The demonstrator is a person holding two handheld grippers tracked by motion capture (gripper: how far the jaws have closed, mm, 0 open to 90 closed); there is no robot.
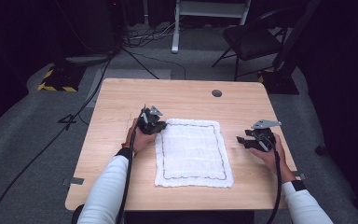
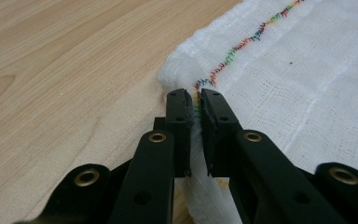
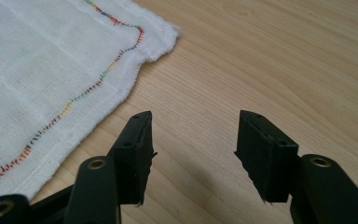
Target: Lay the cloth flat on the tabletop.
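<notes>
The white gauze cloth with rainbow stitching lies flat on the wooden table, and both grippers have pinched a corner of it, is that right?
Only one has. The left gripper is shut on a corner of the white gauze cloth; the right gripper view shows the right gripper open over bare wooden table, beside the cloth.

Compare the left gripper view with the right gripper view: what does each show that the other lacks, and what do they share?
The left gripper is shut on the white cloth, pinching its stitched corner. The right gripper is open over bare table, with the cloth's corner lying apart from it. Shared: the wooden table and the cloth's multicoloured stitching.
</notes>
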